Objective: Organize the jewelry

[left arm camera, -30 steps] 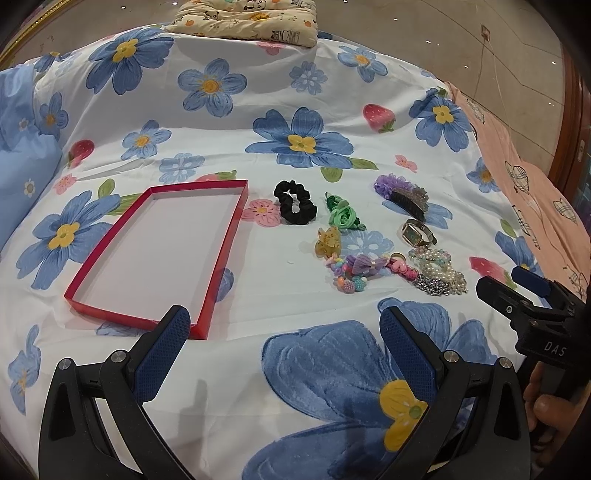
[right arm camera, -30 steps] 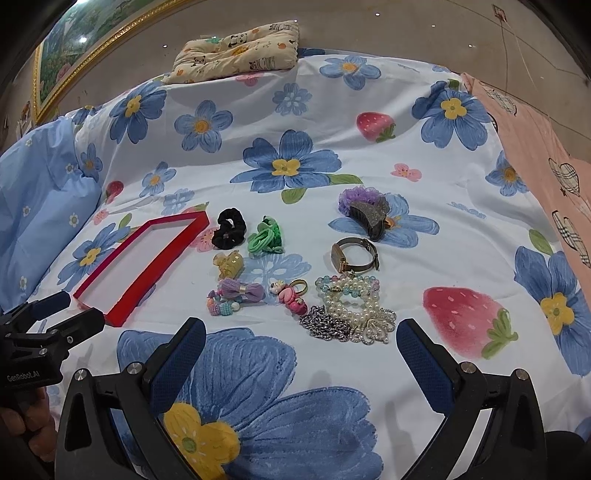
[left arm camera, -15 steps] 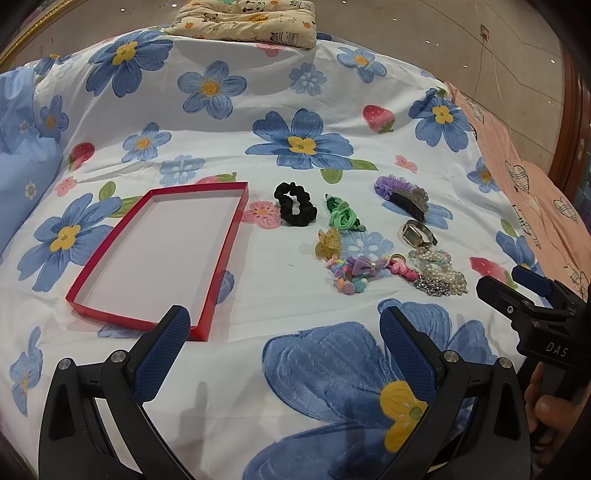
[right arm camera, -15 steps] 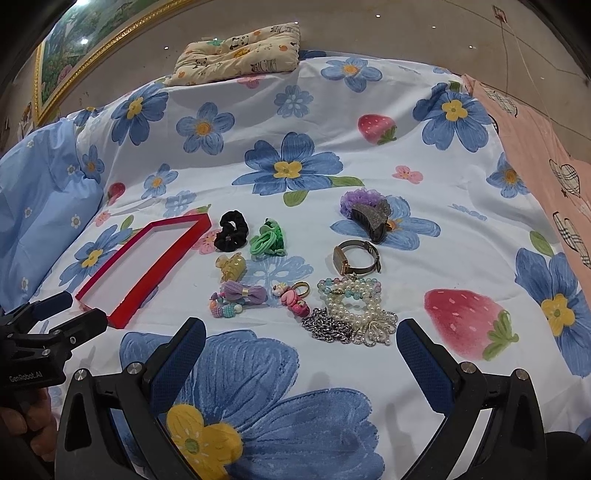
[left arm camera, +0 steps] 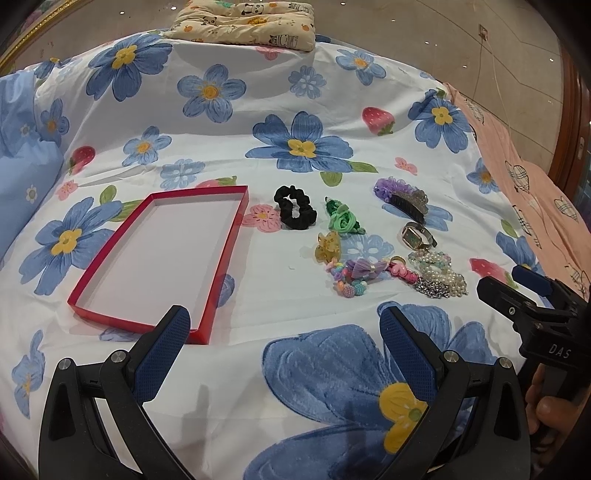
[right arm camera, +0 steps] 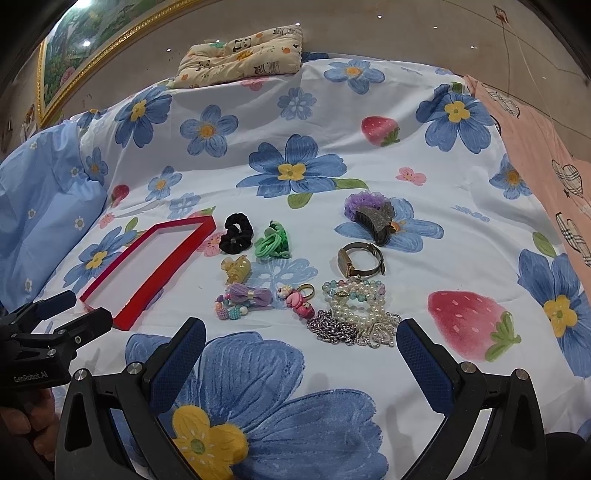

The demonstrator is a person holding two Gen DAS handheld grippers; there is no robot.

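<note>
A bed covered by a white sheet printed with blue flowers and strawberries fills both views. A pale blue cover lies along its left edge and a peach cloth with checked hearts along its right. At the far end sits a cream cushion with small animal prints.

Only the right wrist view shows a gold-framed picture on the wall at upper left. Only the left wrist view shows a wooden edge at far right.

The red tray, a shallow rectangle with a white floor, lies left of centre and holds nothing. The jewelry and hair pieces lie on the sheet to its right, outside the tray: a black scrunchie nearest it, green hair ties, a purple scrunchie touching a dark claw clip, a watch, an amber claw clip, a lilac bow on beaded ties, a pink charm, pearl bracelets, and a silver chain touching them.

The left gripper hovers near the tray's near right corner, fingers spread wide, nothing between them. The right gripper hovers just short of the chain and pearls, likewise wide apart and empty.
</note>
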